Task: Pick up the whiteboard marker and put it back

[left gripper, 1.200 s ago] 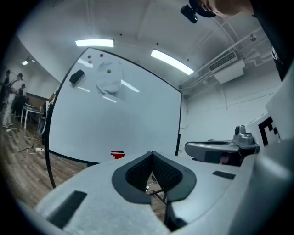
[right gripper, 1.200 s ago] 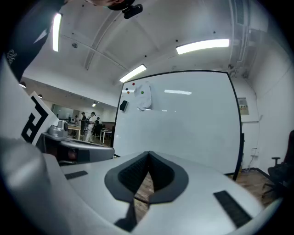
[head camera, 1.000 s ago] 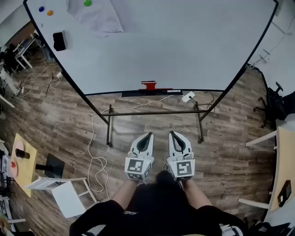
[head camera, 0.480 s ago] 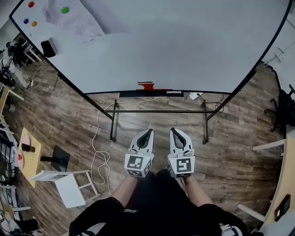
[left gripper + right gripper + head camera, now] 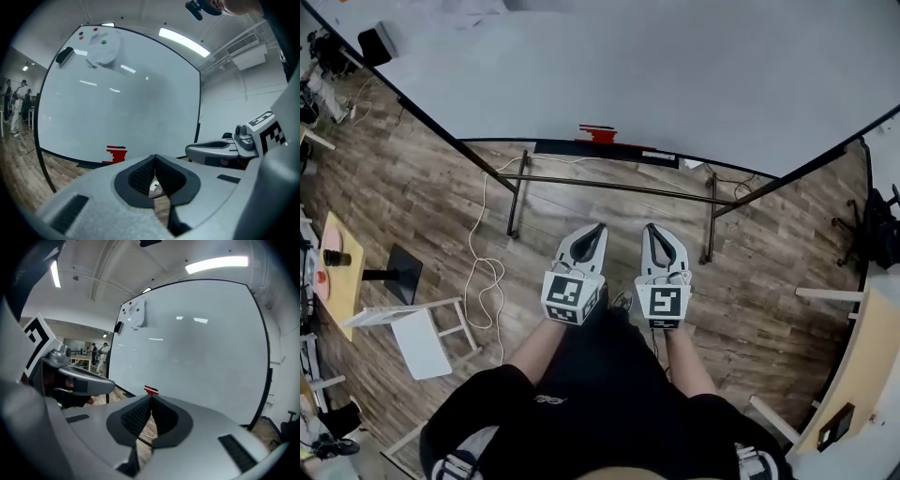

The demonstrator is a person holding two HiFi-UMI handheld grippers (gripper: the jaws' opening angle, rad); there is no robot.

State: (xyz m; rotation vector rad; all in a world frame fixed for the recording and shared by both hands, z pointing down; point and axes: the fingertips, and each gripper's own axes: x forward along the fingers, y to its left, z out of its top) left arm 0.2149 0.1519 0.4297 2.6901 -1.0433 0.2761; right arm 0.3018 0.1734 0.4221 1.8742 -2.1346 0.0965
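Observation:
A large whiteboard [image 5: 675, 66] on a stand fills the far side. On its tray ledge sits a small red object [image 5: 598, 134], also seen in the left gripper view [image 5: 116, 154] and the right gripper view [image 5: 150, 390]; it is too small to tell if it is the marker. A white piece [image 5: 659, 156] lies further right on the ledge. My left gripper [image 5: 599, 228] and right gripper [image 5: 648, 228] are side by side over the floor, well short of the board. Both are shut and hold nothing [image 5: 154, 157] [image 5: 151, 397].
The stand's dark crossbar [image 5: 609, 187] and legs lie between me and the board. A white cable [image 5: 483, 272] trails on the wood floor. A white stool [image 5: 412, 333] and small yellow table [image 5: 337, 272] stand left, a desk [image 5: 853, 375] right. A black eraser [image 5: 375, 42] sticks to the board.
The board and its ledge have slid up in the head view as I came closer. Both grippers moved forward together and stayed shut.

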